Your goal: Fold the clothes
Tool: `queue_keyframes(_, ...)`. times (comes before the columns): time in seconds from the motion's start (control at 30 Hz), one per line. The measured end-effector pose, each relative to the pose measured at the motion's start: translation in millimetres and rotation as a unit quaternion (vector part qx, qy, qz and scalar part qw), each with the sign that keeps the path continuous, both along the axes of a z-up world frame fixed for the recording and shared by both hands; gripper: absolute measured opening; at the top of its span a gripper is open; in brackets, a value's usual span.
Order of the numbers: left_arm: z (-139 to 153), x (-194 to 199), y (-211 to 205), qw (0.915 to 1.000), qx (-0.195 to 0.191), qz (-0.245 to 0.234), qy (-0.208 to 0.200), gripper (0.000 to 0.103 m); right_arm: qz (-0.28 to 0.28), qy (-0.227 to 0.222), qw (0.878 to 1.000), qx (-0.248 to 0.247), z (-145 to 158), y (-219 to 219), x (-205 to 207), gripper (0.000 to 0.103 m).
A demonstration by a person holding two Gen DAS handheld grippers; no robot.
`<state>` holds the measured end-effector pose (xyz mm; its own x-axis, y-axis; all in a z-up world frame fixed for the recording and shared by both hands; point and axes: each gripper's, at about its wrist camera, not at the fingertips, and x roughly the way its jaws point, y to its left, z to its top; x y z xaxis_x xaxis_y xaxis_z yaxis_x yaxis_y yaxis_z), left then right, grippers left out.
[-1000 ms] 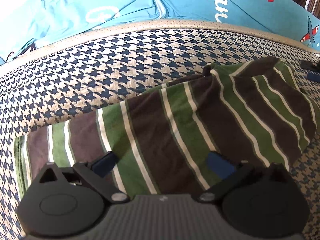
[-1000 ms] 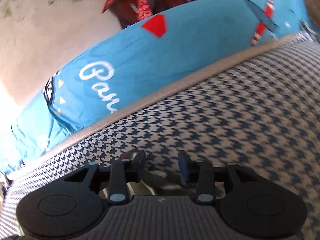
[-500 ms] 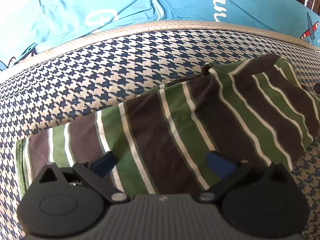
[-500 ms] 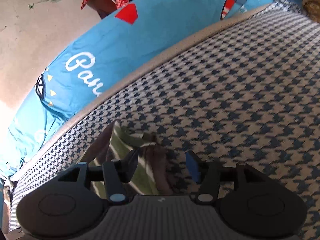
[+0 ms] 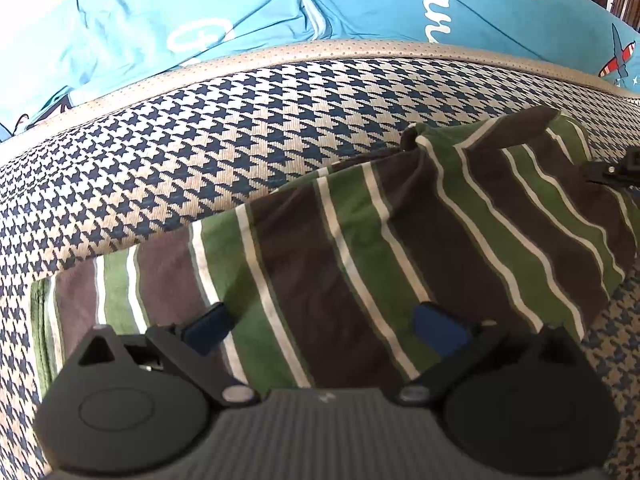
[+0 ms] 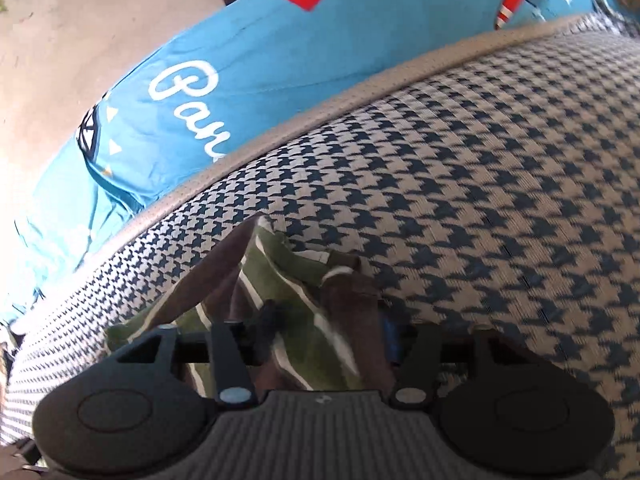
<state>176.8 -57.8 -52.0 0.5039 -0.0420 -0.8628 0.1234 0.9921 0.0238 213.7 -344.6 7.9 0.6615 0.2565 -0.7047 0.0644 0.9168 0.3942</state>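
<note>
Nearest my left gripper [image 5: 324, 326] the striped garment [image 5: 360, 248] runs long-ways across the view, from its flat hemmed end at lower left up to a bunched, peaked end at upper right. Its bands of green, dark brown and thin white cross that length. My left jaws stand wide apart over the cloth, gripping nothing.

On the right wrist view, my right gripper [image 6: 328, 332] sits at the garment's crumpled end [image 6: 304, 292], with a fold of striped cloth rising between the fingers. The jaws have just been closing to a narrowish gap; the frame is blurred, so I cannot tell whether the pads actually press the fabric.

The garment lies on the houndstooth cover [image 5: 200, 152], navy on cream, which ends at a beige piped edge [image 5: 360, 50]. Beyond that lies blue printed bedding [image 5: 240, 4] with white lettering and red shapes.
</note>
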Motion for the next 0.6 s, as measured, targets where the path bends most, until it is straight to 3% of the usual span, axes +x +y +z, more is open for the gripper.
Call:
queue_keyframes(0.1, -1, 2, -1, 1.0000, -0.001, 0.000, 0.000, 0.103, -0.005, -0.003, 1.000, 0.002, -2, 0, 2, 0.027)
queue_keyframes(0.2, -1, 1, 1, 1.0000, 0.000, -0.001, 0.001, 0.103, -0.009, -0.004, 1.000, 0.012, -2, -3, 2, 0.022)
queue_keyframes(0.4, -1, 2, 1, 1.0000, -0.001, 0.002, 0.001, 0.103, 0.012, -0.040, 0.999, -0.029, 16, 9, -5, 0.018)
queue_keyframes(0.53, -2, 4, -1, 1.0000, -0.001, 0.001, 0.001, 0.103, 0.058, -0.100, 0.988, -0.101, 34, 36, -21, 0.018)
queue_keyframes(0.6, -3, 6, -2, 1.0000, -0.001, 0.001, 0.001, 0.103, 0.090, -0.121, 0.982, -0.113, 40, 50, -29, 0.018)
